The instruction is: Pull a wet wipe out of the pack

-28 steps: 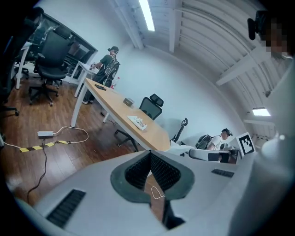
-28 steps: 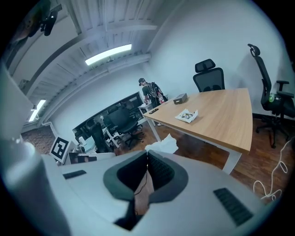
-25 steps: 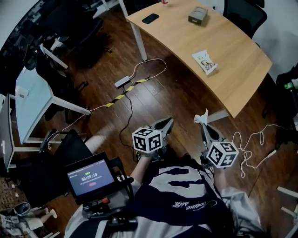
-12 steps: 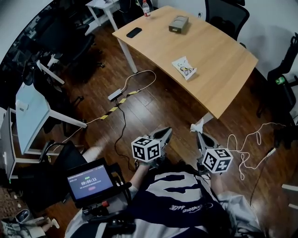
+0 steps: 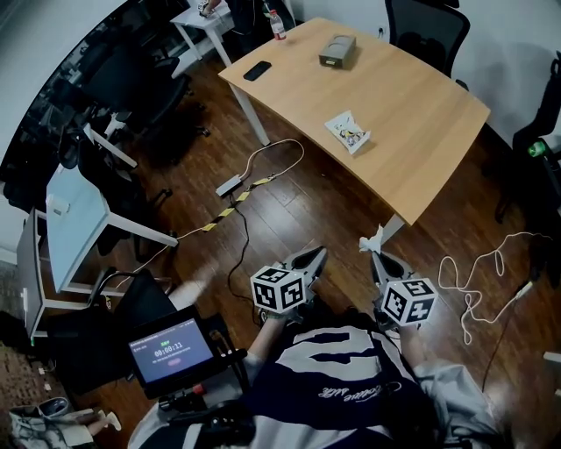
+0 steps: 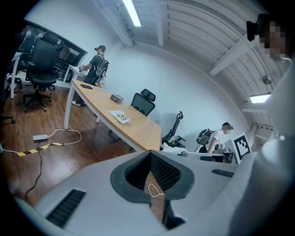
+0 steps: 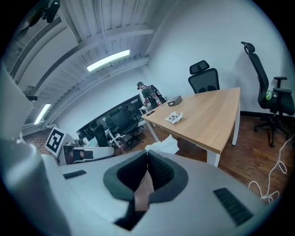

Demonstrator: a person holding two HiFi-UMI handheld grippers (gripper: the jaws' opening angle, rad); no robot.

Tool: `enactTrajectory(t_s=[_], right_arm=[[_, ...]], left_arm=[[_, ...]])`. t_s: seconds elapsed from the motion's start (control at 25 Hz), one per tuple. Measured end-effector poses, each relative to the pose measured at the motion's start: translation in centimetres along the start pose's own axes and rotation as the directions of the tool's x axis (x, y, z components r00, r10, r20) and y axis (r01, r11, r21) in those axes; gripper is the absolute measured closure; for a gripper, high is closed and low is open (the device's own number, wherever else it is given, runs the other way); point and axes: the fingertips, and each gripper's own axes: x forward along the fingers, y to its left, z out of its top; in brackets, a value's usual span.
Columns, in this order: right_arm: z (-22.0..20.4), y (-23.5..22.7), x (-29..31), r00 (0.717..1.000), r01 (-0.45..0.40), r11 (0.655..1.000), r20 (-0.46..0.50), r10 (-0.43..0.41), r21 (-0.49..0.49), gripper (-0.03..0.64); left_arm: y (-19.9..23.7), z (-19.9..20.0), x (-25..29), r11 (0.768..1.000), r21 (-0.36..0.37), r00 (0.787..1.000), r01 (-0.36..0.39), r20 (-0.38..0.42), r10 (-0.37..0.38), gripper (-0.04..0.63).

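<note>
The wet wipe pack [image 5: 349, 131], a small white printed packet, lies on the wooden table [image 5: 421, 131], well away from both grippers. It also shows in the left gripper view [image 6: 120, 116] and the right gripper view [image 7: 174, 117]. My right gripper [image 5: 377, 253] is held over the floor short of the table's near corner, shut on a crumpled white wipe [image 5: 375, 237] that sticks out past its tips [image 7: 163, 144]. To its left, my left gripper [image 5: 316, 254] is shut with nothing between its pads [image 6: 162, 171].
A phone [image 5: 257, 71], a grey box [image 5: 337, 50] and a bottle [image 5: 278, 24] sit at the table's far end. Cables and a power strip [image 5: 230, 184] lie on the wood floor, with a white cord [image 5: 478, 281] to the right. Office chairs [image 5: 425, 26] ring the table.
Both grippers shifted a little across the floor, staying low near the person's body. The right one keeps the wipe pinched. The table now sits farther up the head view.
</note>
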Motion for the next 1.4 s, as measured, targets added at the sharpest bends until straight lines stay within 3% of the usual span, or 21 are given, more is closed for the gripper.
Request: enactTrajectory(t_s=[0.44,1.4], right_arm=[[0.0,0.7,0.9,1.0,-0.012,0.998,-0.015,0.011,-0.054,0.617],[-0.5,-0.1,-0.5,0.999,0.037,0.999,-0.005,-0.037,-0.02,0.617]], left_arm=[[0.3,0.4,0.0,1.0,0.012,1.0,-0.009,0.002,0.009,0.592],[-0.2,-0.1,0.6,0.999,0.021,0.999,0.026,-0.025,-0.025,0.592]])
